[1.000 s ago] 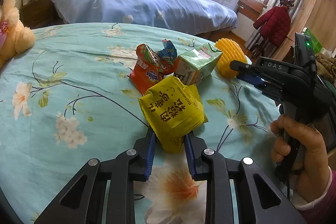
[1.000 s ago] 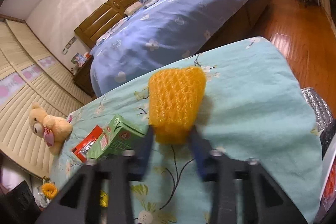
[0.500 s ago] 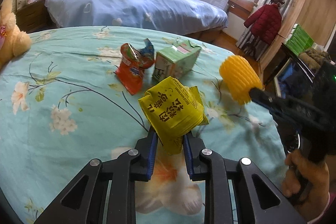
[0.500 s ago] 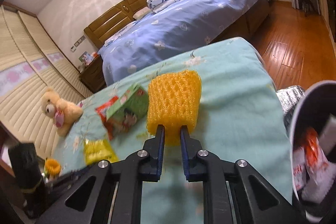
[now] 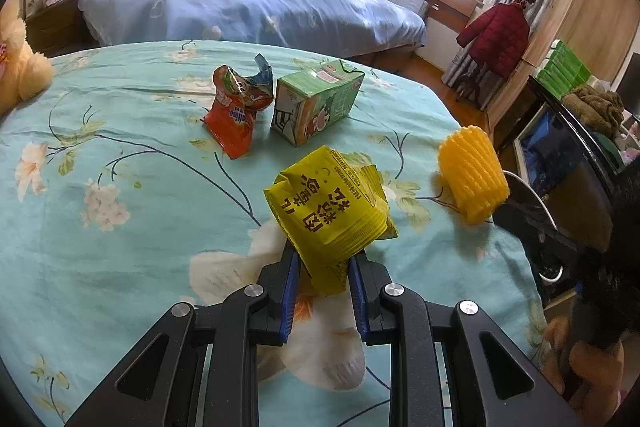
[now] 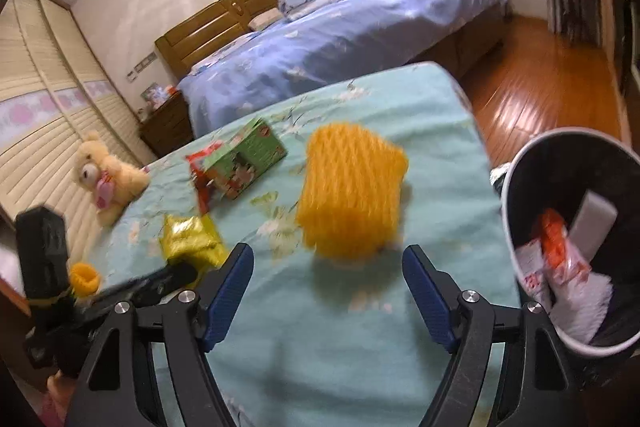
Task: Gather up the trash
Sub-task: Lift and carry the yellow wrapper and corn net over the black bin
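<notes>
At right, beside the bin [image 6: 516, 247]: right gripper [image 6: 328, 291] opening, blue pads now spread wide and clear of the yellow foam net [image 6: 352, 187], which half a second earlier was pinched between them; net, blurred, apparently dropping free just ahead of the pads, over the teal floral bed cover [image 6: 320, 347] near its edge and short of the bin's rim, so probably landing on the cover rather than among the wrappers already inside. At left: left gripper [image 5: 322, 287] staying clenched on the yellow snack packet [image 5: 328, 211], lifted off the cover as before. Further back, lying uncollected on the cover: green carton [image 5: 316, 103] and torn red wrapper [image 5: 236, 115]. Judging the net's deposit as incomplete, likely needing a re-grasp.
</notes>
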